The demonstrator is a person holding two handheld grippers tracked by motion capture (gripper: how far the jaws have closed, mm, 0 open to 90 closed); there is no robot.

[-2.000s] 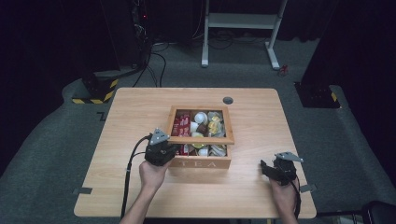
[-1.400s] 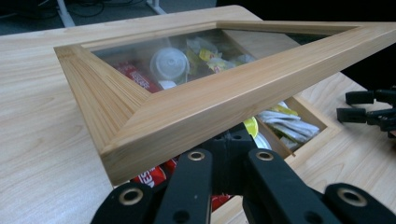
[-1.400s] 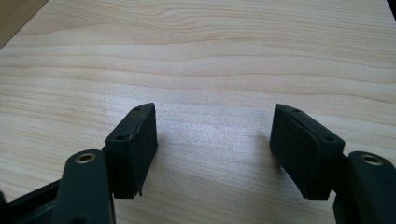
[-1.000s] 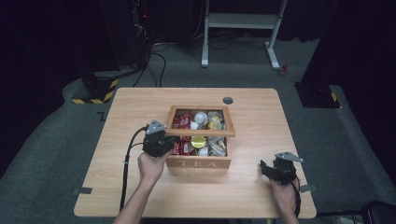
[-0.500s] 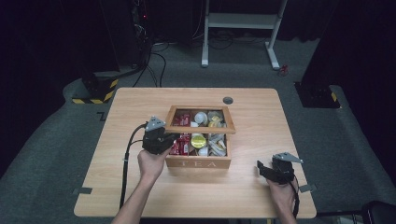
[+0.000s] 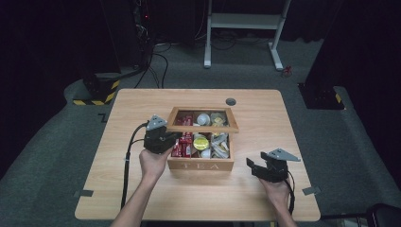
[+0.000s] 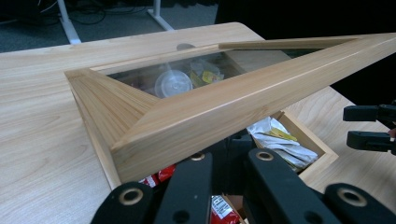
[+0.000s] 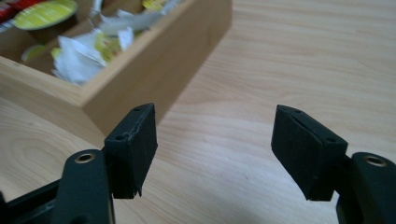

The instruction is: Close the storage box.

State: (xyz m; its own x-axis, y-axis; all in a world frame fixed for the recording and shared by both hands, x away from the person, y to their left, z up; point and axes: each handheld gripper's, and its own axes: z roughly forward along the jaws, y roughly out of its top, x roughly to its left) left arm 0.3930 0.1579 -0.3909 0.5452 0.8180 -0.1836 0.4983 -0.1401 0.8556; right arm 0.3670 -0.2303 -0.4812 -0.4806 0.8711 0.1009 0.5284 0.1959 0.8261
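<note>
Two grippers work at a wooden tea box (image 6: 201,164) that stands in the middle of the table (image 6: 118,113), its glass-paned lid (image 6: 202,120) raised off the front edge and tilted up toward the far side. The left gripper (image 6: 161,138) sits at the box's left front corner, right under the lifted lid — in the left gripper view the lid's wooden frame (image 7: 196,119) crosses just above the black jaws, which stand close together, though I cannot tell whether they pinch the frame or only prop it. Inside the box lie red packets (image 6: 182,144), a yellow-green round pod (image 6: 201,142) and white sachets (image 6: 220,146). The right gripper (image 6: 265,166) rests on the table to the right of the box, apart from it — its jaws stand wide apart with nothing between them, the box's corner (image 8: 116,93) just beyond the left jaw. A small dark round cap (image 6: 231,101) sits in the tabletop behind the box.
</note>
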